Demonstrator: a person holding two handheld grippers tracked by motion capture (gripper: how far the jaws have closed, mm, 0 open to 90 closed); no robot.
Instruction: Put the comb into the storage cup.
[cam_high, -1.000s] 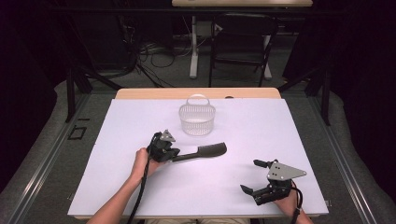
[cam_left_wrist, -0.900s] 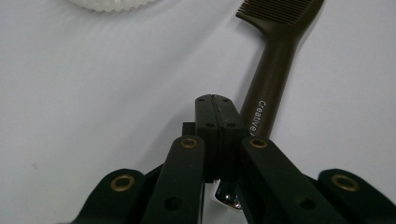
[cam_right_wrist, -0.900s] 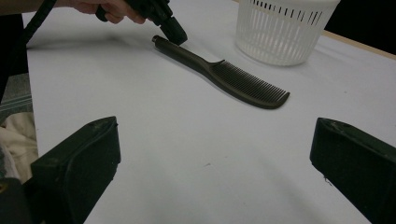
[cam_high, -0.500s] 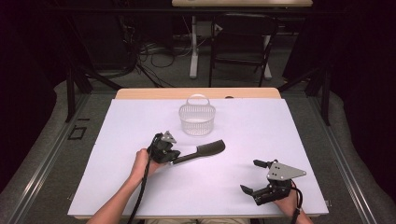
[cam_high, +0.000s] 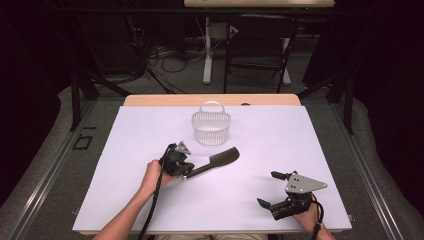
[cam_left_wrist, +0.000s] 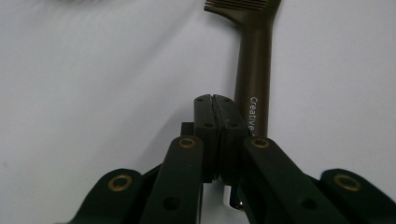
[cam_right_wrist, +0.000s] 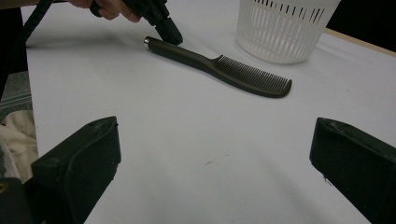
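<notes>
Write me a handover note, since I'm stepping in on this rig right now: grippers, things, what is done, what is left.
Left hand-held gripper: jaws shut, empty, beside the comb handle end.
Right hand-held gripper: open, empty, near the table's front right.
Comb: flat on the table, not gripped, short of the white basket.
Done: nothing placed.
Left: probably grasp the comb and put it in the basket.

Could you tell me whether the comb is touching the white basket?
Apart. In the right gripper view, a strip of bare table separates the comb from the white basket; the high view shows the same gap.
</notes>
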